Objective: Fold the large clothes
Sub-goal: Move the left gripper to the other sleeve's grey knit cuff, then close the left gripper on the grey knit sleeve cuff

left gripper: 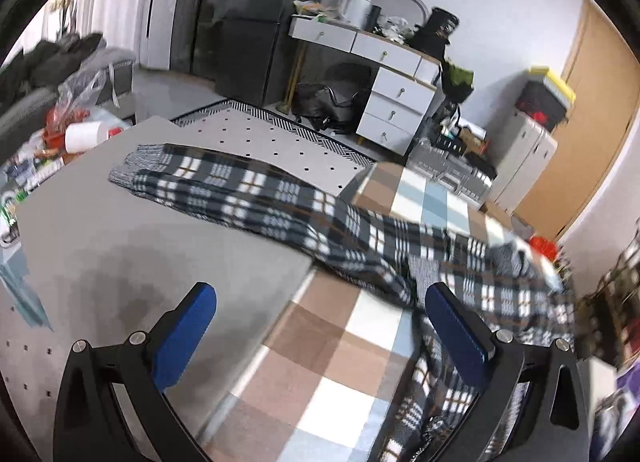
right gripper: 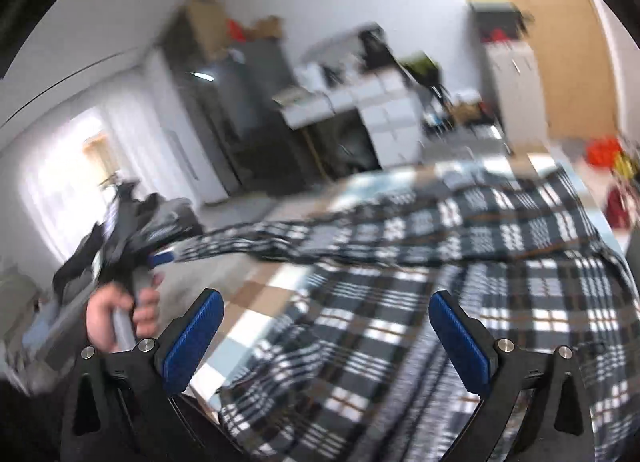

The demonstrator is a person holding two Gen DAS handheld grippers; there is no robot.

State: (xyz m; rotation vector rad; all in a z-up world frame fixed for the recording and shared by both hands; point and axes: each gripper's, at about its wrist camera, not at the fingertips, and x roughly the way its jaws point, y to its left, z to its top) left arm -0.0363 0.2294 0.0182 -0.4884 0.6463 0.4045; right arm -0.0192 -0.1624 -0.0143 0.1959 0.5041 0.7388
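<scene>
A black-and-white plaid garment (left gripper: 280, 205) lies stretched from the grey table (left gripper: 120, 246) onto a brown, white and blue checked cloth (left gripper: 340, 362). Its grey cuffs (left gripper: 136, 165) rest on the table at the far left. My left gripper (left gripper: 320, 302) is open and empty, above the table edge, its right finger next to the garment's near fold. In the right wrist view the garment (right gripper: 460, 302) fills the lower right. My right gripper (right gripper: 326, 310) is open and empty just above it. The view is blurred. A hand holding the left gripper (right gripper: 120, 310) shows at left.
Cluttered items and a plastic bag (left gripper: 76, 113) sit at the table's left. A white drawer desk (left gripper: 384, 73) and a dark cabinet (left gripper: 248, 21) stand behind. A patterned rug (left gripper: 280, 137) covers the floor. A wooden door (left gripper: 592, 121) is at right.
</scene>
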